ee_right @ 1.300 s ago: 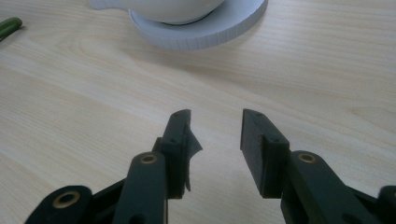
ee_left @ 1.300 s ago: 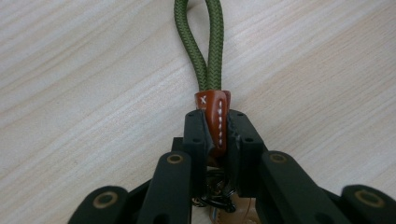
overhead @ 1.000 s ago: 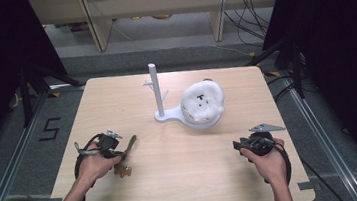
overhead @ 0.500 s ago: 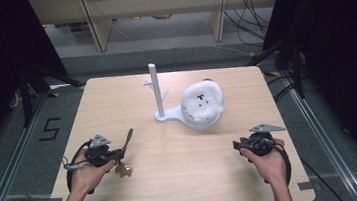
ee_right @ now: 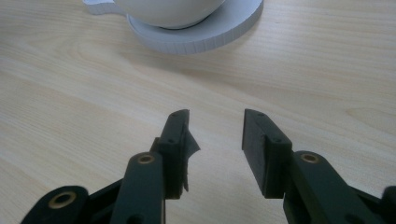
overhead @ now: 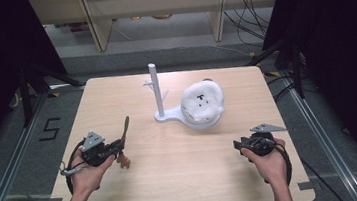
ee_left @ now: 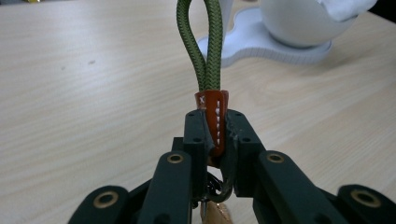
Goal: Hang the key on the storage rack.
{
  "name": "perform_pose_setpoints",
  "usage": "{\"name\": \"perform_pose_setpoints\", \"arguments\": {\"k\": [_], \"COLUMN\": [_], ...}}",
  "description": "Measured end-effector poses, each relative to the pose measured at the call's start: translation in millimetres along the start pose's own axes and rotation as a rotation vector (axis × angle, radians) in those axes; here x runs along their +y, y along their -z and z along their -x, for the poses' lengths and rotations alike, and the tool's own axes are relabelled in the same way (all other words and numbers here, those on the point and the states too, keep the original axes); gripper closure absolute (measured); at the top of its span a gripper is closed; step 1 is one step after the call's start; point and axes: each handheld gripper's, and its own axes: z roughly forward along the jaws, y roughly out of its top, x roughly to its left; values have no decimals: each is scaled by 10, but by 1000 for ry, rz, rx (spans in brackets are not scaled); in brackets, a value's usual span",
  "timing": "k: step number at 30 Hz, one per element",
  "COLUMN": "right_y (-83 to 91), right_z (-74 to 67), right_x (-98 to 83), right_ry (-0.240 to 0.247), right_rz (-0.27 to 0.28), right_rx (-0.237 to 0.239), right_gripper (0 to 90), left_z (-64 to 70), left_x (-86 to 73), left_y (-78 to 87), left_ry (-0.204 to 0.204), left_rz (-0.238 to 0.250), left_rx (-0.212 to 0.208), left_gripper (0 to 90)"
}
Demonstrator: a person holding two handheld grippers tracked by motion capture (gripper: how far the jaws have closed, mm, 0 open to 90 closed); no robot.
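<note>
Both forearms are bare, entering from the bottom of the high view. The left gripper [overhead: 116, 148] is black with a grey three-cornered plate on top and a black cable looping at lower left. The right gripper [overhead: 239, 145] matches — same plate, same cable. Up close, its black fingers [ee_right: 261, 140] carry brass-coloured pivot rings and small screws.

On the table [overhead: 174, 176], the stand [overhead: 156, 90] is far centre with the bowl [overhead: 202, 105] touching its right, the keychain [overhead: 124, 136] near left.

Bright even overhead light (dark, dim surroundings)
</note>
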Motion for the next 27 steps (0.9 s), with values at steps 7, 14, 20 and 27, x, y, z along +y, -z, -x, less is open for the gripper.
{"name": "perform_pose_setpoints", "arguments": {"k": [7,14,20,27], "right_y": [3,4,8,0], "right_z": [-2,3,5,-1], "right_x": [-4,-7,-7,-11], "right_ry": [6,7,12,5], "right_rz": [-3,10,0,2], "right_rx": [-12,-13,-22,-15], "right_gripper": [619,617,616,613], "left_z": [49,92,112,149], "left_x": [115,232,324,455], "left_y": [-1,-4,-11,-41], "left_ry": [9,-2,-19,-59], "left_rz": [62,99,113,136], "left_rx": [4,-1,7,14], "left_gripper": [798,798,797,798]}}
